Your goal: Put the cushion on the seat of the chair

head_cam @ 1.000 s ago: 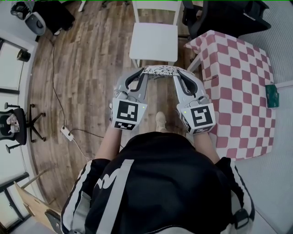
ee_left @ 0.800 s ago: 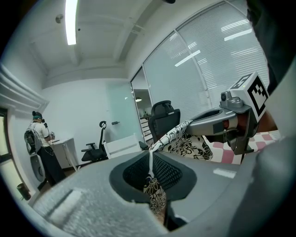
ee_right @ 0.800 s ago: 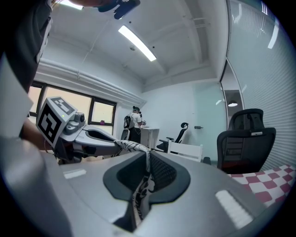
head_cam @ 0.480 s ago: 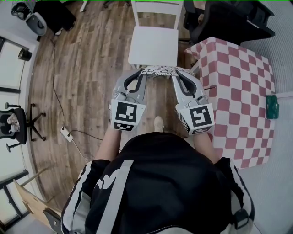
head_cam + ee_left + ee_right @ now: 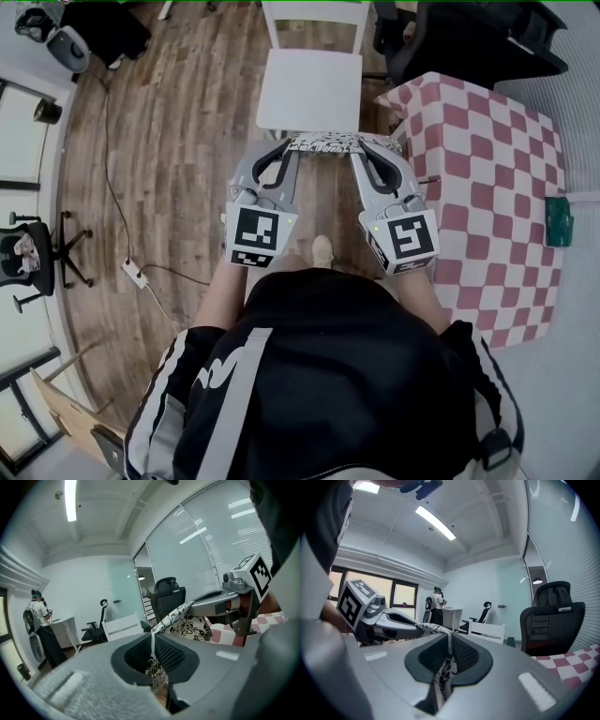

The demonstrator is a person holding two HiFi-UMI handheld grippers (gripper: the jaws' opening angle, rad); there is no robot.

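Head view, grippers: the left gripper (image 5: 294, 150) and right gripper (image 5: 360, 150) sit side by side at mid-frame, one at each end of the patterned cushion (image 5: 327, 143).
Head view, cushion: it's stretched flat between the two grippers, up in the air over the wooden floor (image 5: 169, 169). Its far edge sits right at the near edge of the seat (image 5: 309, 89); touching or just short, I can't tell from up here.
Head view, chair: the white chair (image 5: 314, 13) is at upper centre with its seat bare, and a checkered table (image 5: 487, 169) is just to its right.
Left gripper view, jaws: clenched on the cushion's edge. The fabric is pinched at centre frame and the rest runs off right towards the other gripper.
Left gripper view, target: the chair stands ahead at centre-left, past the jaws, with a black office chair (image 5: 168, 595) beyond it.
Right gripper view, jaws: pressed together on a fold of the cushion, with cloth hanging down through the gap.
Right gripper view, target: the chair is ahead, right of centre.
Progress, done: the cushion is picked up, held at both ends and brought to the chair's front.
Progress, left: by my reading, carry it over the seat, lower it flat and let go with both grippers.
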